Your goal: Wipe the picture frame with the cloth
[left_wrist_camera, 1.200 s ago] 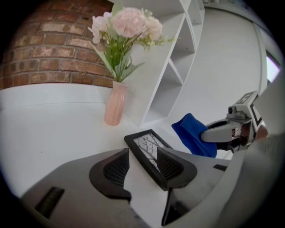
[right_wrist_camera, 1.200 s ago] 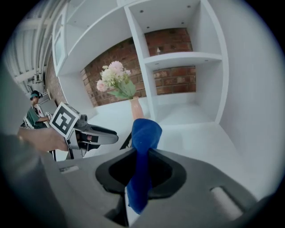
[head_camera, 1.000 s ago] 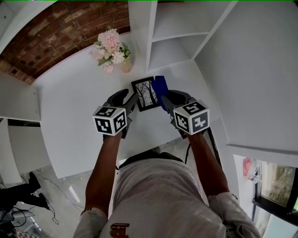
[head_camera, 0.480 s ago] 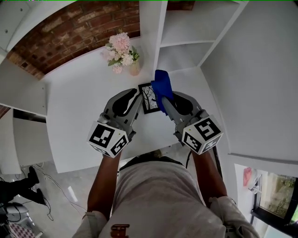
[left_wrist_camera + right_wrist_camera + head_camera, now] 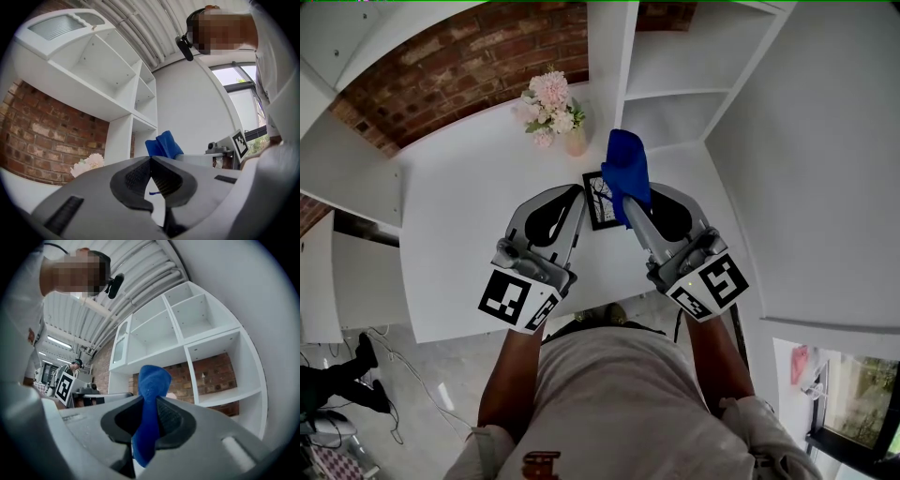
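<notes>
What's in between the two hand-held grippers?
The picture frame, down on the white table, shows between the left hand-held gripper and the right hand-held gripper in the head view.

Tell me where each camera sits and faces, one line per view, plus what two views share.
Head view: on the person's head, facing steeply down at the table, picture frame and both forearms.
Left gripper view: on the left gripper, facing along its just-closed, empty jaws toward the shelves; torso at right.
Right gripper view: on the right gripper, facing along jaws clamping the cloth toward shelves; torso at left.
Shared: the cloth shows in all three.
</notes>
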The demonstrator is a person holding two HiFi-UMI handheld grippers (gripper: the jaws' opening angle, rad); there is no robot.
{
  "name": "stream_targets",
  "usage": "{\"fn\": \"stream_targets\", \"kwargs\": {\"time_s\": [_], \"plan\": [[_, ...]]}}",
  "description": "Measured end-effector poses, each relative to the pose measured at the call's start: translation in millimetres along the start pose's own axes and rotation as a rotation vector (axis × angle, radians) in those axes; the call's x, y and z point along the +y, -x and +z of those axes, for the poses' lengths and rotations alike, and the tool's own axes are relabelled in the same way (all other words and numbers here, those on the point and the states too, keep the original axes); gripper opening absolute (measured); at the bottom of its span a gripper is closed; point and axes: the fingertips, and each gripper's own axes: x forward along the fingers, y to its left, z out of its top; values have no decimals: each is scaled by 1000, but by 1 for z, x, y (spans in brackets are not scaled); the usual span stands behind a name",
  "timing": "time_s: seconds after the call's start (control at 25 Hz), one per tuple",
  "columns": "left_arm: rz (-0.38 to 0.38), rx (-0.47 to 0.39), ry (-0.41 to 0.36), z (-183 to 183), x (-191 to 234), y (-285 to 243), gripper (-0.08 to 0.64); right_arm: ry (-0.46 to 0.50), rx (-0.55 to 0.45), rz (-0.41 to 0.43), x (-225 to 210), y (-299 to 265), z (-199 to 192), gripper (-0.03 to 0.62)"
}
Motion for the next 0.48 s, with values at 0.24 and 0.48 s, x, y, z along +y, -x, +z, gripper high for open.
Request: {"fn": "stream_targets", "kwargs": {"time_s": [0.24, 0.48], "plan": [[1, -6, -22, 9, -7, 7, 0, 26, -49, 31, 12, 3, 10, 66], [-11, -7, -34, 14, -13, 6, 0, 45, -43, 30, 15, 6, 10, 66]]}}
